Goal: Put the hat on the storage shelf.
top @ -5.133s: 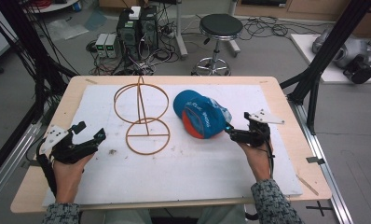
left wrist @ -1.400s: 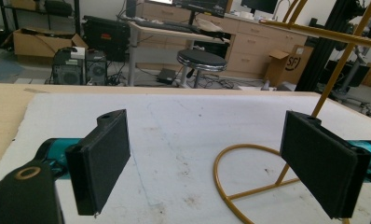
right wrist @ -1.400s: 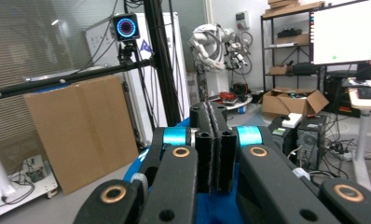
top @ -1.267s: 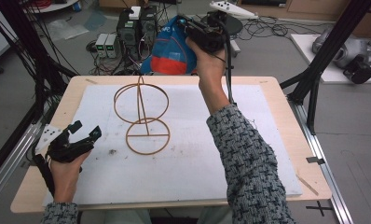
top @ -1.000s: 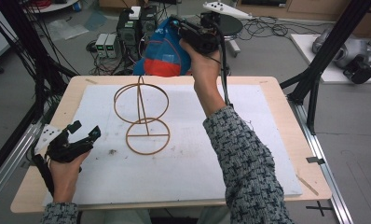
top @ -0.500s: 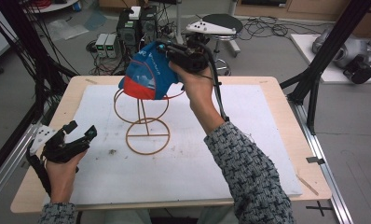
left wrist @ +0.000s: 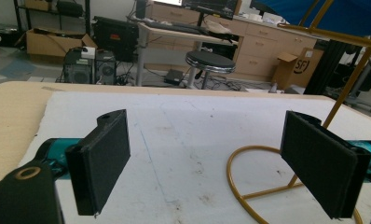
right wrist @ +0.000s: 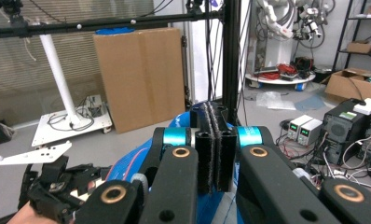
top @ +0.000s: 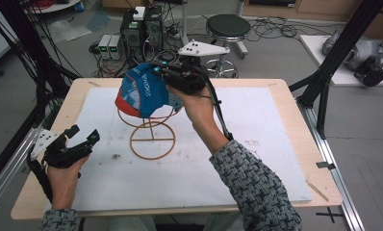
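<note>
High view, centre-top of frame: I'm gripping the blue and red fabric cap (top: 142, 95) with my right gripper (top: 166, 73), jaws clenched on its edge, so its crown is hanging left of the gripper over the gold wire ring stand (top: 151, 136). My left gripper (top: 83, 138) is idling unclenched, lower left.

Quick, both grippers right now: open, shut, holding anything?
Left gripper: open, holding nothing, low over the white mat.
Right gripper: shut on the blue and red fabric cap, over the gold wire stand.
</note>
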`<action>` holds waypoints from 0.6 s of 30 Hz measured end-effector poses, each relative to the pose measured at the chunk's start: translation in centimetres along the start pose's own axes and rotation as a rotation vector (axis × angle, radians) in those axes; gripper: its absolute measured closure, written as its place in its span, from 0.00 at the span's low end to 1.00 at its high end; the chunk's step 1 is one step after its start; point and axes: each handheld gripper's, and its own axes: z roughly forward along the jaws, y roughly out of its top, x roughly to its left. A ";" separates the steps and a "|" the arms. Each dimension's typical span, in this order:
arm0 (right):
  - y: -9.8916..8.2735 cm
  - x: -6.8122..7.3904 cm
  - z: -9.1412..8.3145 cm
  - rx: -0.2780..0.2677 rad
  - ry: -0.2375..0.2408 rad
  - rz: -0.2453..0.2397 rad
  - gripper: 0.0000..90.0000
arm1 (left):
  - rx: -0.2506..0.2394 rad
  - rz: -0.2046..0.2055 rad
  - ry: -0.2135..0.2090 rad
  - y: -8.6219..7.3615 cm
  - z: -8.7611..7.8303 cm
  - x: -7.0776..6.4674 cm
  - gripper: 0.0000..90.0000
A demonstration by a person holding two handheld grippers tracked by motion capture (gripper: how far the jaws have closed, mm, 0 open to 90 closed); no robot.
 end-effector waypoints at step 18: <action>-1.6 2.9 1.0 0.047 0.064 -0.044 1.00 | -0.005 -0.010 0.005 0.0 -0.1 0.2 0.18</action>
